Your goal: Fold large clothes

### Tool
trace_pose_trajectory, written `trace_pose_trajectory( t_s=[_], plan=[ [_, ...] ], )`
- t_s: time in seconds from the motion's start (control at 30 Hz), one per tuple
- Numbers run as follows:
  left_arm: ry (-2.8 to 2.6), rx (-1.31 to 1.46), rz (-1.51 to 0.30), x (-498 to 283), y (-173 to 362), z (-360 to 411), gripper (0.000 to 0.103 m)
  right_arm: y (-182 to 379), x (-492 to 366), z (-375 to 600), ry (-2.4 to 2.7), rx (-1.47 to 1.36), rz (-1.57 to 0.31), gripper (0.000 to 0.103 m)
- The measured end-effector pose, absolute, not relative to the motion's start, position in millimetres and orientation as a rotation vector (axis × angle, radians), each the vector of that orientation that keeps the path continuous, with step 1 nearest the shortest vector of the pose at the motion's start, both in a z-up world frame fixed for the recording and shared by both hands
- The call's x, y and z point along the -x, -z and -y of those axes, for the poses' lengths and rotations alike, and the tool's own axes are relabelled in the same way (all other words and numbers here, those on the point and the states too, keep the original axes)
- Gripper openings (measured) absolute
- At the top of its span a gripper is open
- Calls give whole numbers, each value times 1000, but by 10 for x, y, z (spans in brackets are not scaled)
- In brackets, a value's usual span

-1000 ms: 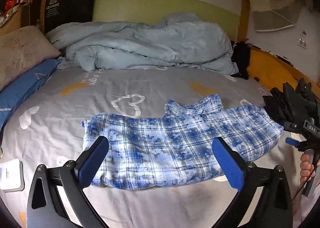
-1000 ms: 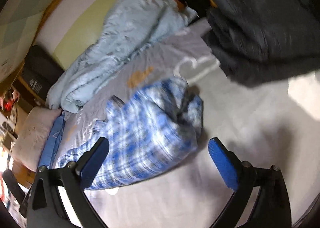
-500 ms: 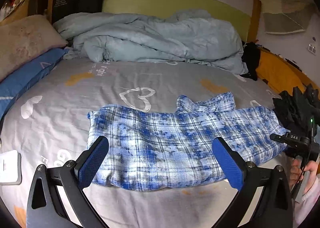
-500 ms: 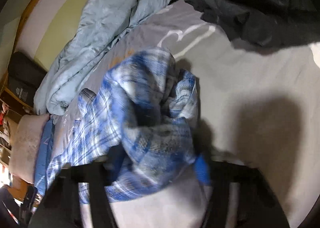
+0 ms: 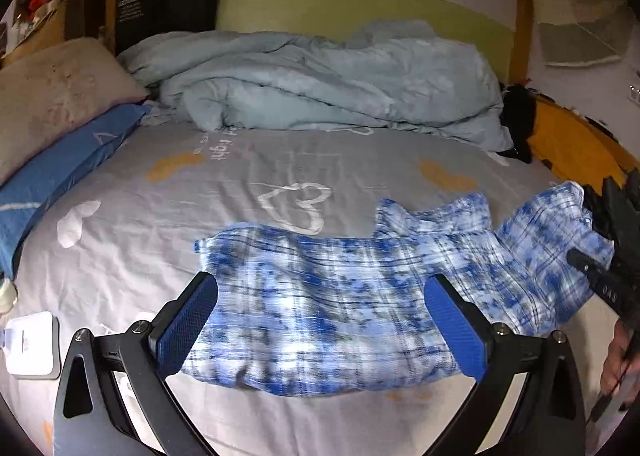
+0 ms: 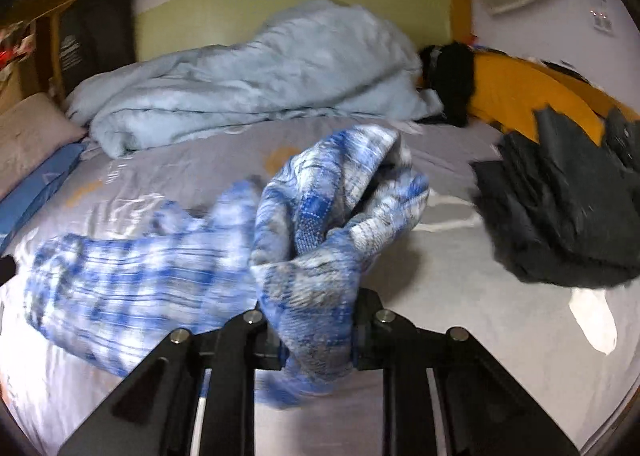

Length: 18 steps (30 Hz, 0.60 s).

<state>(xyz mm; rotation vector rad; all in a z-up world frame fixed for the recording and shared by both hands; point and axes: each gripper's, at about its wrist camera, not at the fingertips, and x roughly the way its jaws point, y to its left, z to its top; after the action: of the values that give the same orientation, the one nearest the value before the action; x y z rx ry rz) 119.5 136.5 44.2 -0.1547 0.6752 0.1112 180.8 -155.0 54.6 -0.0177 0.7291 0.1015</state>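
Landmark: the blue plaid shirt [image 5: 328, 304]; every place below is given from it
Far left of the shirt: a white box [image 5: 30, 348] on the grey bedsheet [image 5: 132, 224], well apart from the shirt hem; a blue pillow [image 5: 52, 172] beyond that
Behind the shirt: the pale blue duvet [image 5: 320, 84] bunched against the headboard, clear of the fold area
Left gripper [image 5: 324, 328]: I read its jaws as spread wide with nothing between them, hovering over the near edge of the shirt, pads not touching cloth
Shirt: lies across the sheet, left half flat, right end lifted off the bed
Right gripper [image 6: 316, 340]: jaws have just been closing and now clamp a bunched wad of the shirt's right end; cloth fills the gap between them
Right of the shirt: a dark folded garment [image 6: 560, 224] on the sheet, near the lifted end but apart from it
Step in hand (my judgement): carry the right end over toward the left to halve the shirt
Doing it well: I would keep the lift low, travel straight along the shirt's length, and pin the left half with the free tool so the bottom layer does not drag
Risk: the grip is a bunch, not an edge, so the fold may land creased; shake it flat before release
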Motion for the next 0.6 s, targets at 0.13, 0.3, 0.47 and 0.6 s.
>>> trace_pose_trajectory(
  t_s=[0.13, 0.3, 0.47, 0.6],
  plan=[
    [-92, 203, -653, -1129, -524, -1469, 103, -590, -1758, 1220, -171, 36, -731, 16],
    [-80, 243, -615, -1046, -656, -1544, 103, -507, -1721, 808, -263, 47, -760, 15],
    [-90, 265, -596, -1012, -716, -1608, 103, -211, -1721, 543, -338, 66, -843, 18],
    [-118, 261, -564, -976, -780, -1667, 103, -170, -1591, 543, -448, 30, -812, 34]
  ],
)
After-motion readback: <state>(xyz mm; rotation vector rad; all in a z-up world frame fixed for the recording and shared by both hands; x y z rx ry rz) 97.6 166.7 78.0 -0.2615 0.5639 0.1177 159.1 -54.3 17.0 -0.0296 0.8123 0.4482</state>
